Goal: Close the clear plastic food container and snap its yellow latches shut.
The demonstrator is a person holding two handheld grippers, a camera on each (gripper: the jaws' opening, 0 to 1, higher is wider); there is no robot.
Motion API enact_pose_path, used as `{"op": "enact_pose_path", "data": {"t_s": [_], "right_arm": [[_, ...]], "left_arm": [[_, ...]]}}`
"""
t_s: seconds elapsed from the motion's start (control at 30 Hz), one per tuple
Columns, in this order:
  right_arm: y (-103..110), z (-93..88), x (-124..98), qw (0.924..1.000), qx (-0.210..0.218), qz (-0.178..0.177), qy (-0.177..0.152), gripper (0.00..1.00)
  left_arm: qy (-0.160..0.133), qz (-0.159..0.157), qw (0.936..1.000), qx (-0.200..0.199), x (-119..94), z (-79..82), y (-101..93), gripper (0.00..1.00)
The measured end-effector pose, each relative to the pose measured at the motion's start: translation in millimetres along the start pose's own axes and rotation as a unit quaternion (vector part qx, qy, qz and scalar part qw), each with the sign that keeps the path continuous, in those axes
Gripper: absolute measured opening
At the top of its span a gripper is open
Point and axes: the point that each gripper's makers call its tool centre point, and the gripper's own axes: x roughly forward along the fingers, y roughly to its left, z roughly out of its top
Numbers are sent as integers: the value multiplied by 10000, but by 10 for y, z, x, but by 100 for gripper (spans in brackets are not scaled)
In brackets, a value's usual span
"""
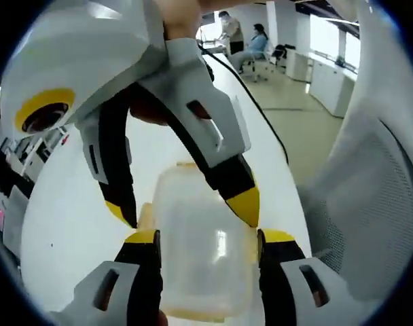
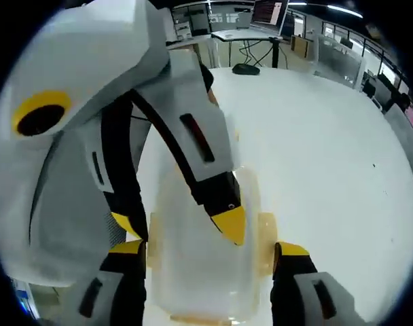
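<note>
Lid looks seated on our container (image 1: 203, 244); both tools, left tool (image 1: 206, 246) and right tool (image 2: 210, 255), straddle it, spread open. Yellow latches (image 2: 266, 234) seemingly remain unsnapped.

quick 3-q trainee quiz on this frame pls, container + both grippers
1. True or false: the clear container rests on a white table.
2. In the left gripper view, the left gripper has its jaws: A) both on one side of the container, B) one on each side of it, C) far above it.
3. What colour are the latches on the container's sides?

Key: 1 true. 2 B; whether they press it cannot be told. 3 yellow. The right gripper likewise straddles the container, from the opposite end.
</note>
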Motion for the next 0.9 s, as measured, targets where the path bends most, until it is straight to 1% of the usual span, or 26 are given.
{"op": "enact_pose_path", "data": {"t_s": [0.03,0.07,0.1,0.13,0.17,0.2,0.23,0.33,0.43,0.5,0.7,0.83,0.9], "right_arm": [[-26,-41,-6,9999,-60,-56,131,63],[-41,6,-8,10000,-27,-32,-9,62],[-66,40,-22,9999,83,-30,-81,60],[-84,41,-24,9999,142,-17,-50,59],[-75,31,-20,10000,77,-26,18,57],[-98,12,-26,9999,-93,-71,106,57],[-71,32,-10,10000,-2,-31,85,57],[-69,28,-5,9998,-56,-28,195,56],[-64,30,4,9994,-67,-19,342,56],[-64,31,8,9991,-48,-23,431,57],[-59,23,20,9975,-73,-52,694,56],[-65,13,17,9971,-63,-31,764,56],[-64,8,26,9972,-4,28,742,56]], "left_arm": [[-13,0,10000,-33,0,4,-5,58],[-31,14,10000,-24,1,13,-15,57],[-17,32,10000,19,9,16,-22,57],[27,76,9999,97,15,13,-22,58],[67,100,9998,141,23,5,-20,58],[102,116,9998,139,36,-4,-18,58],[109,147,9997,159,45,-3,-16,59],[81,129,9998,116,39,24,-17,57],[177,75,9997,170,41,11,-17,57],[278,65,9989,365,42,-8,-17,56],[496,235,9973,482,69,-17,-29,56],[533,171,9976,416,56,-20,-9,55],[625,59,9968,487,49,-26,-21,55]]}}
